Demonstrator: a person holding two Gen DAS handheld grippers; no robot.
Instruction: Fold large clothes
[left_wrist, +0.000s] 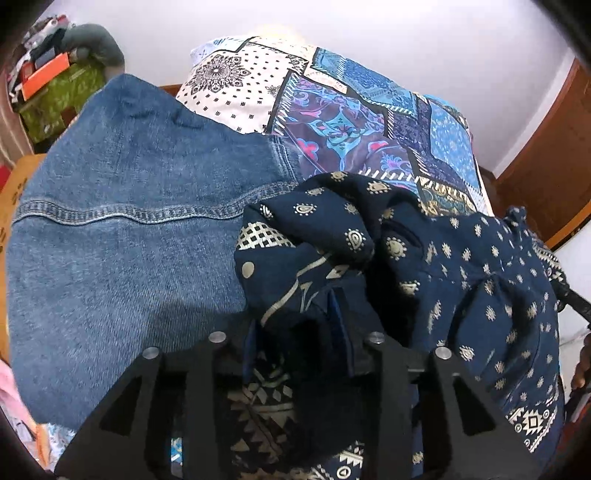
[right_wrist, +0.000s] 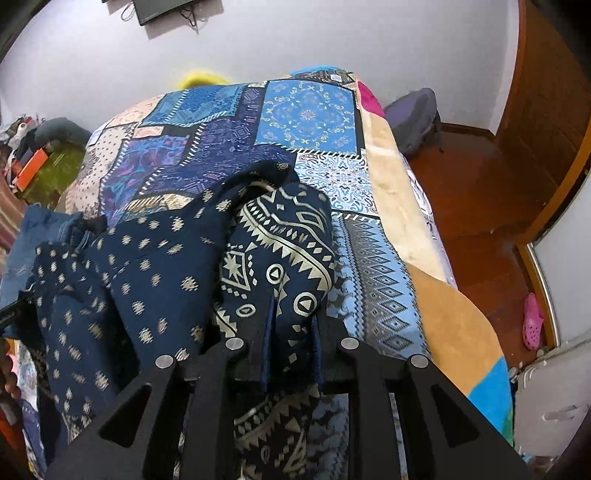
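A navy garment with gold print (left_wrist: 461, 280) lies bunched on the patchwork bedspread (left_wrist: 369, 110). Beside it on the left lies a blue denim garment (left_wrist: 129, 221). My left gripper (left_wrist: 295, 317) points down into the navy cloth. A fold lies loose between its fingers, which stand apart. In the right wrist view the same navy garment (right_wrist: 155, 280) spreads to the left over the bedspread (right_wrist: 306, 114). My right gripper (right_wrist: 293, 317) is shut on a fold of its bordered edge. The denim (right_wrist: 44, 229) peeks out at the far left.
A green box with orange items (left_wrist: 55, 92) and a grey cushion (left_wrist: 96, 40) sit beyond the bed's left side. On the right are the wooden floor (right_wrist: 480, 192), a grey bag (right_wrist: 417, 118), a pink shoe (right_wrist: 532, 321) and a white cabinet (right_wrist: 554, 398).
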